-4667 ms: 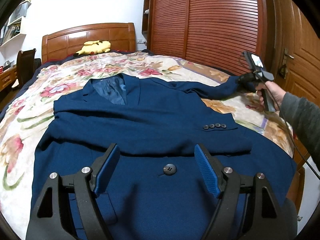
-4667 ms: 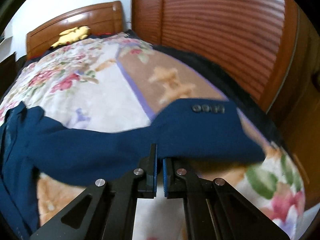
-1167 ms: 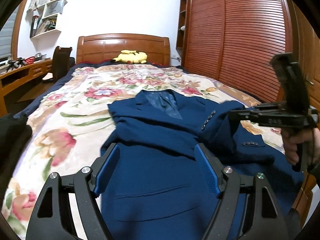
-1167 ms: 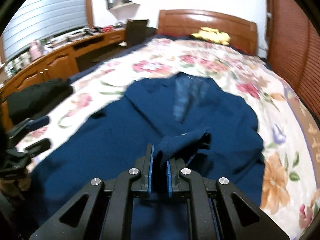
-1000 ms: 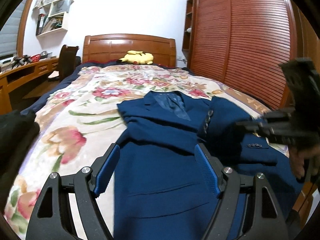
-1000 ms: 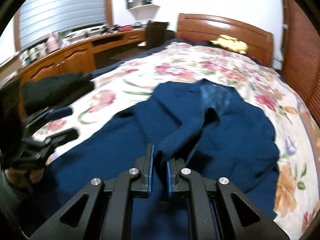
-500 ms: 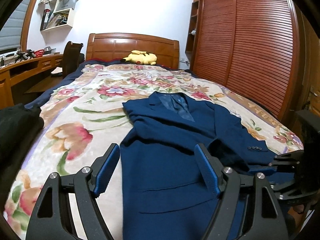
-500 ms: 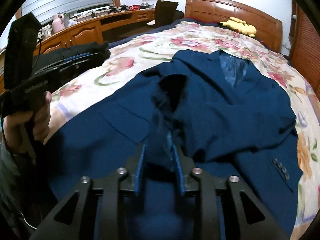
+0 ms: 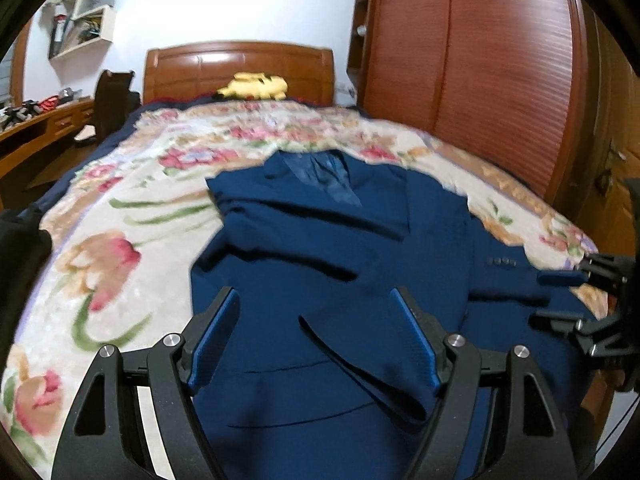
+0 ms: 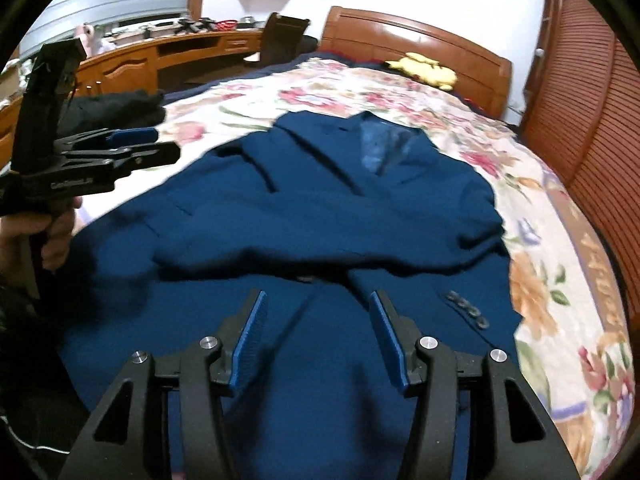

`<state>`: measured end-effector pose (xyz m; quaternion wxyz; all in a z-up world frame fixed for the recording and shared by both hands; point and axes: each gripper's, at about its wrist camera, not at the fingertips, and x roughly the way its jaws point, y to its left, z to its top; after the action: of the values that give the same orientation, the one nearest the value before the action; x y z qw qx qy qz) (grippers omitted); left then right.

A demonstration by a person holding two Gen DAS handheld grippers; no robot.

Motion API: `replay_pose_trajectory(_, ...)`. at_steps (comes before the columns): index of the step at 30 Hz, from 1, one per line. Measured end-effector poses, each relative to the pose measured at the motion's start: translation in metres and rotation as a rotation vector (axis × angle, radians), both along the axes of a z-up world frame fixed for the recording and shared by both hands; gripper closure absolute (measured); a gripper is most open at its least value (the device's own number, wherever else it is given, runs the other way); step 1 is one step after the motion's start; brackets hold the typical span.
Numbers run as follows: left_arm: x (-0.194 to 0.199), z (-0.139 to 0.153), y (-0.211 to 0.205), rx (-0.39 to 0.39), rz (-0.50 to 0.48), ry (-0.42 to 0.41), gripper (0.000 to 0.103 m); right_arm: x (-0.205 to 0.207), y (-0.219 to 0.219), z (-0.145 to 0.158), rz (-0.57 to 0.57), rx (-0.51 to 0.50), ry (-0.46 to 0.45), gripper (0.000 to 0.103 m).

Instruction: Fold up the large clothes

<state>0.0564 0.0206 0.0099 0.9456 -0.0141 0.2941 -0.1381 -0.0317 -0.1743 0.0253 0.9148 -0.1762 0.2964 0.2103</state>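
Navy jacket lies face up on the floral bedspread, collar toward the headboard, hem toward the cameras. Both sleeves are folded in across the chest; the one with the cuff buttons lies on the wardrobe side, its cuff near the jacket's edge. Left claw is spread wide, gripping nothing, hovering over the lower front of the jacket; a loose fold of cloth lies just under its right finger. Right claw is likewise wide apart and empty, above the jacket's waist. In the right wrist view the left claw shows at the far left, held in a hand. Yellow plush toy sits at the headboard. Dark garment lies at the bed's left edge. Wooden desk and chair stand beyond. Slatted wardrobe is on the right. Left wrist view slightly blurred.
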Motion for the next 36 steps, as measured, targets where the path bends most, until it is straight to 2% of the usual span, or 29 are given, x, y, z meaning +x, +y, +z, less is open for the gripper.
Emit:
replay_pose_trajectory(4,0.015,-0.012,-0.013,0.05,-0.06,0.071,0.025,0.009,-0.007,-0.008,-0.048,0.006,0.011,0.048)
replay_pose_trajectory(10,0.033,-0.027,-0.014,0.051,-0.06,0.163,0.026,0.002,-0.022,-0.014,-0.101,0.018,0.027,0.048)
replay_pose_trajectory(15,0.043,-0.041,-0.019,0.066,-0.065,0.232,0.035,-0.007,-0.027,-0.016,-0.117,0.02,0.024,0.048)
replay_pose_trajectory(22,0.05,-0.052,-0.013,0.023,-0.058,0.285,0.035,0.009,-0.043,-0.032,-0.146,0.095,0.07,0.048)
replay_pose_trajectory(25,0.054,-0.052,-0.014,-0.005,-0.084,0.303,0.046,0.012,-0.051,-0.036,-0.143,0.17,0.089,0.046)
replay_pose_trajectory(27,0.054,-0.052,-0.014,-0.02,-0.099,0.303,0.064,0.011,-0.052,-0.037,-0.139,0.178,0.084,0.046)
replay_pose_trajectory(28,0.053,-0.052,-0.015,-0.018,-0.102,0.3,0.068,0.009,-0.051,-0.037,-0.136,0.169,0.076,0.046)
replay_pose_trajectory(30,0.052,-0.05,-0.017,-0.001,-0.091,0.288,0.095,0.007,-0.049,-0.038,-0.137,0.156,0.064,0.046)
replay_pose_trajectory(33,0.044,-0.042,-0.02,0.028,-0.058,0.247,0.1,0.004,-0.049,-0.04,-0.141,0.145,0.054,0.046)
replay_pose_trajectory(36,0.032,-0.029,-0.022,0.016,-0.042,0.2,0.101,0.004,-0.049,-0.04,-0.145,0.136,0.059,0.046)
